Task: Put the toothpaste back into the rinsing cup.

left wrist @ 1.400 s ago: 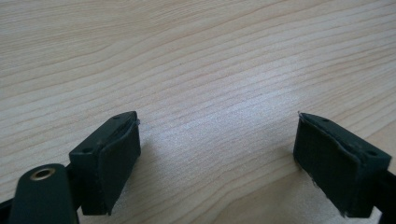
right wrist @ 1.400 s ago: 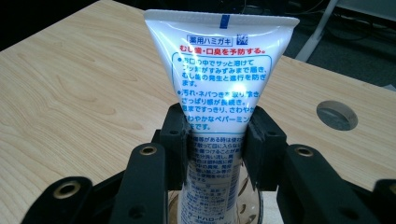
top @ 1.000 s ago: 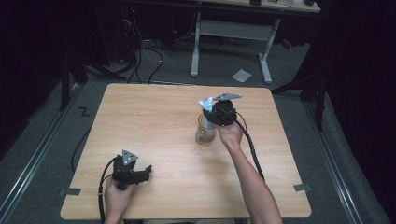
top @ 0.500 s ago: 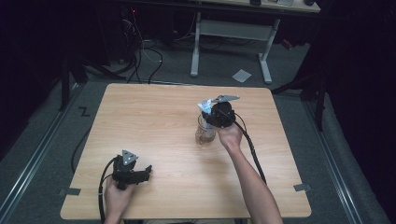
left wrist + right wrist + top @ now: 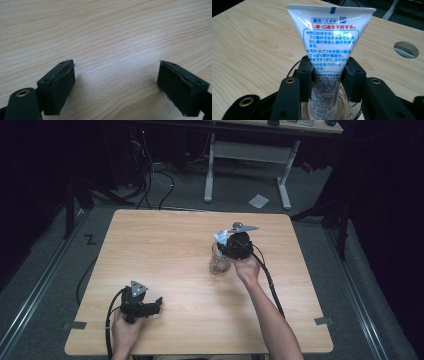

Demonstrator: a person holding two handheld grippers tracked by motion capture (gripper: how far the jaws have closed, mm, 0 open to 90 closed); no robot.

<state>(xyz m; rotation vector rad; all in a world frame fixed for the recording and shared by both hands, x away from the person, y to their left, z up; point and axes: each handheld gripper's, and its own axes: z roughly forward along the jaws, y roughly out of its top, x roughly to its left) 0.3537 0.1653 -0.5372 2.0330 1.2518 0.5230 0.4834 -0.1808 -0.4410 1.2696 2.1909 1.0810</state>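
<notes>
Right hand-held gripper point(image 5: 327, 75) is clamped on a white toothpaste tube point(image 5: 329, 40), its pads pressing the tube's two sides below the printed text. The tube stands upright with its flat crimped end above the jaws and its lower end down inside a clear glass cup point(image 5: 219, 262), directly beneath the gripper on the counter point(image 5: 165, 250). The step in hand looks like setting the tube into the cup; whether its cap rests on the cup's bottom cannot be told. The next move probably calls for lowering until the tube settles, then easing the jaws apart and lifting straight up, so the light cup is not tipped. Left hand-held gripper point(image 5: 145, 306) rests well apart on the counter's near side, jaws wide with only bare wood between them.
</notes>
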